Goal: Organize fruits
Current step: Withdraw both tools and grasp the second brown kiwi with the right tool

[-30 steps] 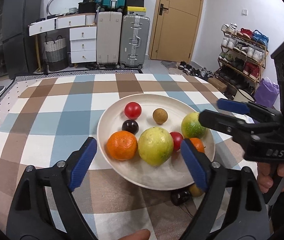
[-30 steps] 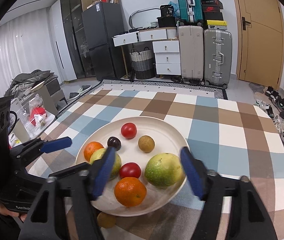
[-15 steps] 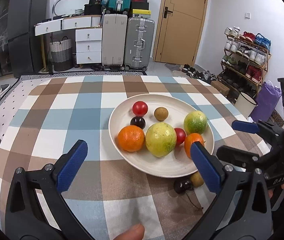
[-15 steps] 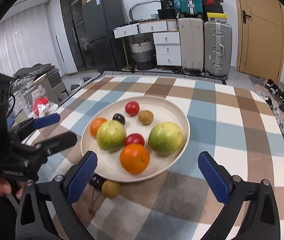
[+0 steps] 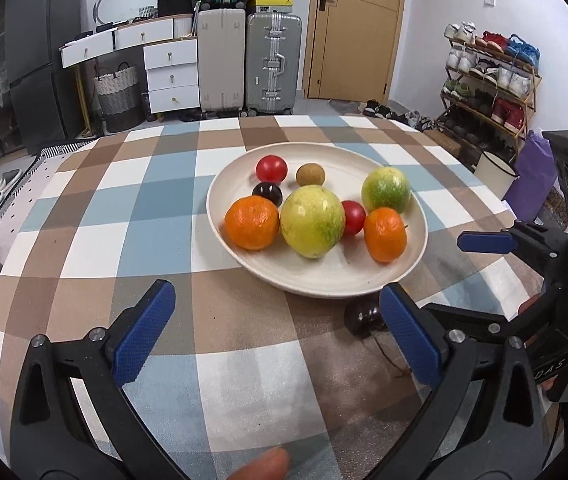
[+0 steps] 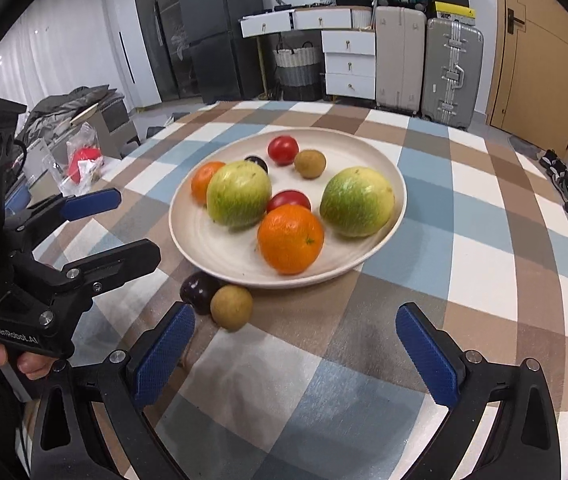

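Two fruits, a dark plum and a brown longan, lie just ahead of our right gripper, touching the plate. We have just spread both grippers wide; nothing sits between the left gripper jaws either.

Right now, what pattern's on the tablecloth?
The tablecloth is a check of blue, brown and white squares; the right wrist view shows it best.
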The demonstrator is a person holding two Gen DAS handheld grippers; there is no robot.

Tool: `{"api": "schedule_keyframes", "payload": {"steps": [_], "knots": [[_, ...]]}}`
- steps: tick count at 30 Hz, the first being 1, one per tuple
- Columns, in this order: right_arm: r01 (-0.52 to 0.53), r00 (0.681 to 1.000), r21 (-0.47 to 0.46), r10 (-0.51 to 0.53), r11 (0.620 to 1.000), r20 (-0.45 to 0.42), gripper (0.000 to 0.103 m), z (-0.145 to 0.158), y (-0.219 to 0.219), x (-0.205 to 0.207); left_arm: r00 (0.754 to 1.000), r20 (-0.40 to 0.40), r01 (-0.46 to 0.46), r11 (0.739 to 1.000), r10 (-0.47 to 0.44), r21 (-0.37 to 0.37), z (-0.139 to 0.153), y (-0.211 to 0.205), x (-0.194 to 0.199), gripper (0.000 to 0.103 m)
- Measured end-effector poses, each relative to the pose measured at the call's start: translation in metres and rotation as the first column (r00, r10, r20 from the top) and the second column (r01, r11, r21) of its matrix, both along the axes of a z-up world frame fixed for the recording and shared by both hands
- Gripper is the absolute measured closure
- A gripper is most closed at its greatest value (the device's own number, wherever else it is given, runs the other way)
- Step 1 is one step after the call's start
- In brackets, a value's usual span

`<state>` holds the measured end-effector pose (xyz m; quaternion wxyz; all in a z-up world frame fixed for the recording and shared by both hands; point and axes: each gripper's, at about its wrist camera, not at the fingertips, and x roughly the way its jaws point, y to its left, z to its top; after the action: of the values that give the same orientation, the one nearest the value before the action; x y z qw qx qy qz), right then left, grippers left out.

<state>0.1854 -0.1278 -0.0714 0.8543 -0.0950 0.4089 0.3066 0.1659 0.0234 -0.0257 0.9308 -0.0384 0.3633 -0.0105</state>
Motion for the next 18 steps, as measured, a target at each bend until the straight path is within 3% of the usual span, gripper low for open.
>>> {"api": "schedule_keyframes", "payload": {"steps": [18], "knots": [[-0.007, 1.000, -0.067, 0.006, 0.998, -0.026, 0.001, -0.015, 0.013, 0.004, 0.998, -0.059, 0.023, 0.999, -0.026, -0.038, -0.005, 0.012, 0.005, 0.001]]}}
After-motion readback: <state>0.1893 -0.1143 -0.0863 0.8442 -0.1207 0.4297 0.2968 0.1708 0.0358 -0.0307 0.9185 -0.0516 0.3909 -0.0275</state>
